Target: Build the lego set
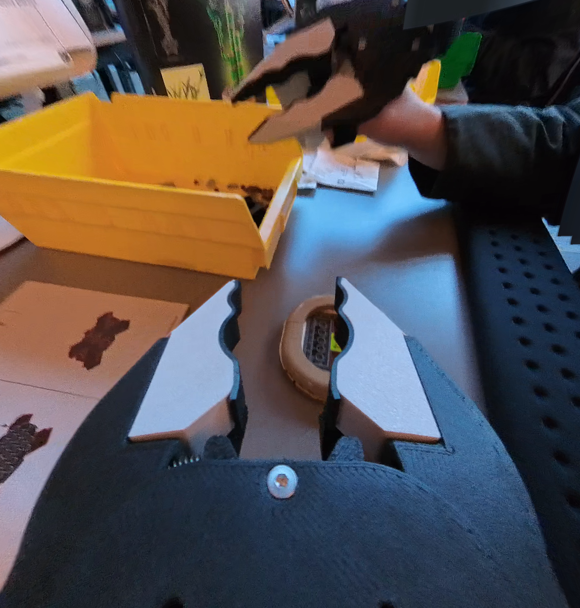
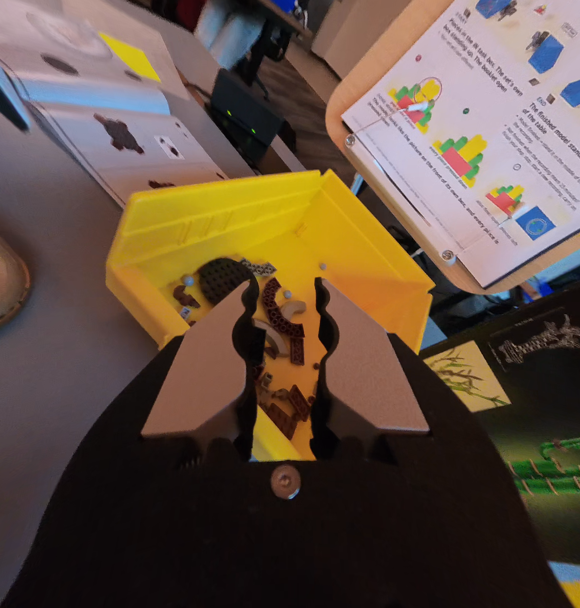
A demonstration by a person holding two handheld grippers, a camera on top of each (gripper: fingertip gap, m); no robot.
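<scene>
1. Your right gripper (image 2: 285, 296) hangs above the yellow bin (image 2: 374, 250), jaws spread apart and holding nothing; you look poised to fish out a piece.
2. Straight ahead between your fingers lie the loose bricks: a curved brown plate (image 2: 278, 312), a pale arch (image 2: 293, 307), and just left of the tips a dark round plate (image 2: 221, 279).
3. Your left gripper (image 1: 287, 289) waits low over the table (image 1: 364, 237), jaws parted and empty.
4. Right at its tips sits the tan oval assembly (image 1: 300, 348) with a dark studded plate (image 1: 318, 339) inside, apparently parked there so you can steady it when the next brick comes.
5. The bin stands beyond the left tool, to its left.
</scene>
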